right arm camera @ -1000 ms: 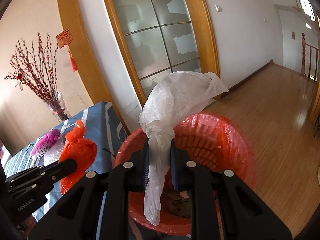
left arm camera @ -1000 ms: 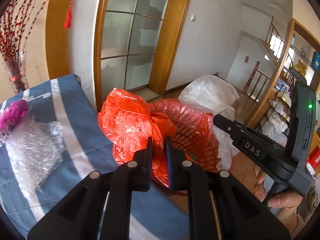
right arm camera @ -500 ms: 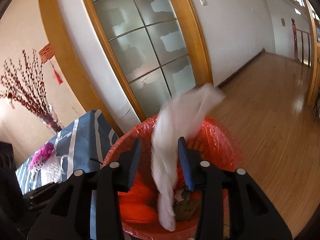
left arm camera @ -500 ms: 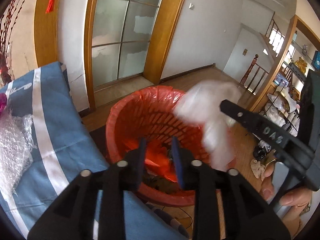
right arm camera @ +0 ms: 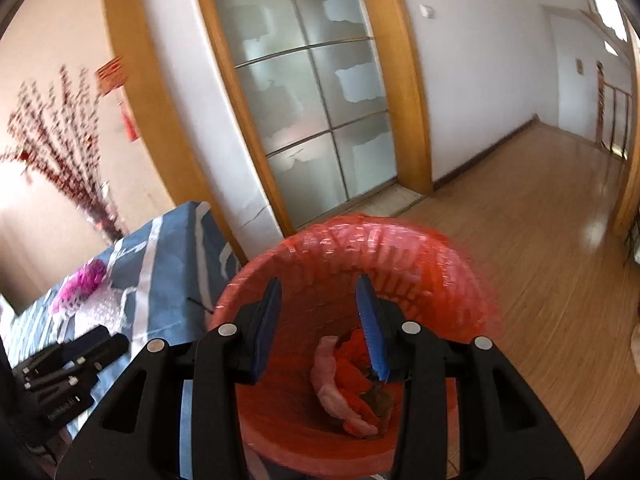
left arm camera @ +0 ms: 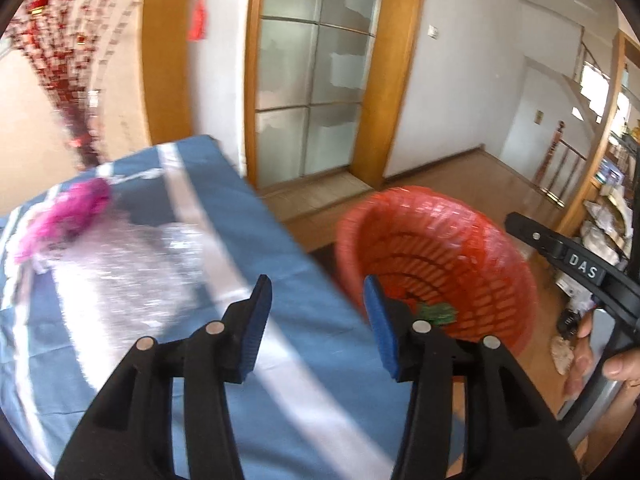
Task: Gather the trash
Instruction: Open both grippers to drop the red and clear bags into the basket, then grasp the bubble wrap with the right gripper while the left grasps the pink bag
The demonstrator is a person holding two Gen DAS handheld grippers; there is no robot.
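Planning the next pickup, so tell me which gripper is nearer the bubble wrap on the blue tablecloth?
Left. The left gripper hangs over the tablecloth beside the bubble wrap, jaws opening, empty. The right gripper is over the red bin.

Left wrist view: looks forward-down over blue-striped table (left arm camera: 248, 248), close; red basket (left arm camera: 436, 264) right of centre. Right wrist view: looks steeply down into same basket (right arm camera: 360, 248), very near. Shared: basket, table, glass door (left arm camera: 312, 92).
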